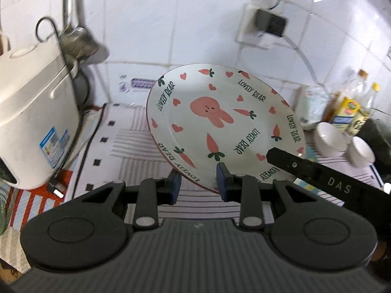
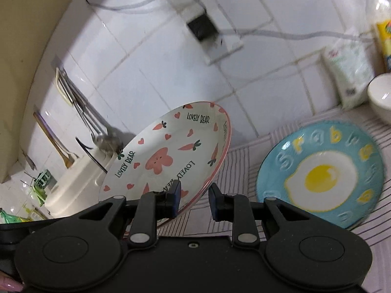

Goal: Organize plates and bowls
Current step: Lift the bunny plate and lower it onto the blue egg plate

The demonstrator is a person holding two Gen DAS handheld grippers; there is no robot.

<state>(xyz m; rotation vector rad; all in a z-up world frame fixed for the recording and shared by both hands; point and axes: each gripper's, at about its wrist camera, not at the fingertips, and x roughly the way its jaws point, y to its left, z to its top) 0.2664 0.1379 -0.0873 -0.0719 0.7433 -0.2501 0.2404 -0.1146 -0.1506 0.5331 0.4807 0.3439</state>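
Left wrist view: both grippers' jaws pinch the rabbit plate (image 1: 220, 122) by its rim, tilted above the striped table (image 1: 136, 144). Blue egg plate (image 2: 320, 173) and two white bowls (image 1: 328, 138) lie unstacked; sorting looks barely begun.

You have two plates in front of you: one white rabbit-and-carrot plate (image 1: 220, 122) and one blue fried-egg plate (image 2: 320, 173). There are two white bowls (image 1: 327, 138) side by side on the worktop. You are working with two grippers, the left gripper (image 1: 199, 184) and the right gripper (image 2: 194, 201), each with two fingers. At the back you can count two bottles (image 1: 354, 105), one white bag (image 2: 347, 70), one rice cooker (image 1: 31, 112) and one wall socket (image 1: 266, 26).
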